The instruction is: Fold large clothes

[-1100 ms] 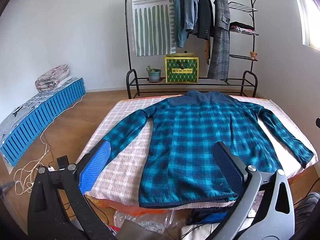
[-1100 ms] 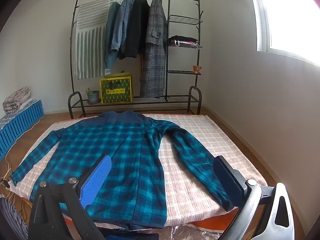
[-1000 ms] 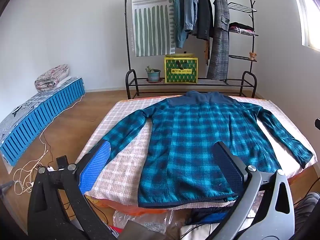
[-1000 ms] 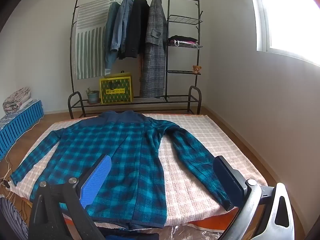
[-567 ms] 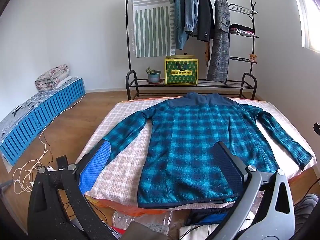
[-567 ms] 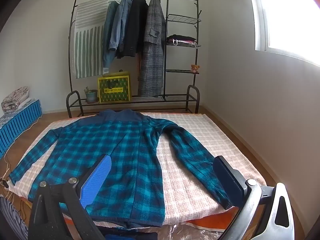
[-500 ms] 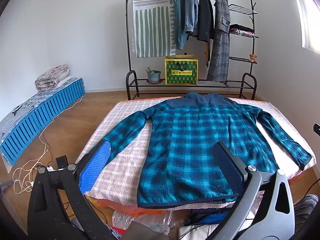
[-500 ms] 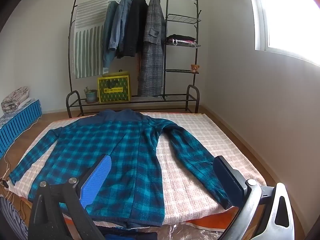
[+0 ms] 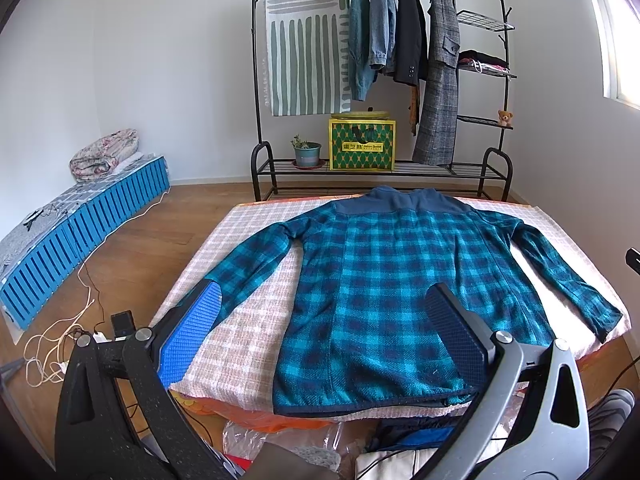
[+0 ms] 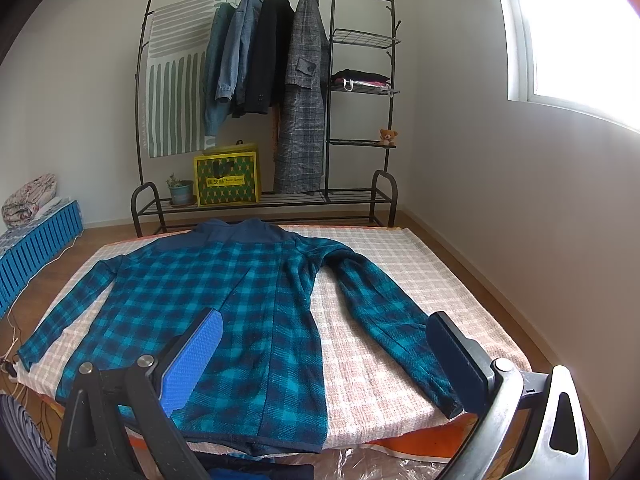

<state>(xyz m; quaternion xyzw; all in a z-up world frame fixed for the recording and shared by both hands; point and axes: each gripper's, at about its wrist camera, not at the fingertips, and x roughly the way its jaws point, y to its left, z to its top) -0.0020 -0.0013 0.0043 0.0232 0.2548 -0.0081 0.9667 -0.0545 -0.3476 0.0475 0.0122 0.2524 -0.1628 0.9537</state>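
Item 1. Teal-and-navy checked fleece jacket with a plain navy collar (image 9: 384, 292), the garment to be folded. It lies back-up and flat on the pink-and-white checked cloth covering the low bed (image 9: 248, 336), collar toward the far end, hem at the near edge, both sleeves spread outward and down. Laid open this way, every edge is within your reach, which suits a first fold; no fold is yet made.

Item 2. Your left gripper (image 9: 320, 320): jaws spread wide, holding nothing, hovering off the near edge of the bed above the hem, the jacket's left sleeve cuff just beyond its blue pad.

Item 3. Your right gripper (image 10: 324, 352): likewise spread and empty, hovering above the near edge, its dark pad just in front of the other cuff (image 10: 448, 396) (a likely first pick, though that is only a judgement).

Item 4. Black metal garment rack (image 10: 264, 200) against the far wall. Contents: a grey-striped hanging cloth, two denim jackets, a black coat, a grey checked coat. Side shelves: folded clothes; a small teddy bear. Bottom shelf: a yellow-and-green patterned box (image 10: 226, 180), contents hidden, and a small potted plant.

Item 5. Clear plastic bags on the floor below the bed's near edge; what they hold cannot be made out.
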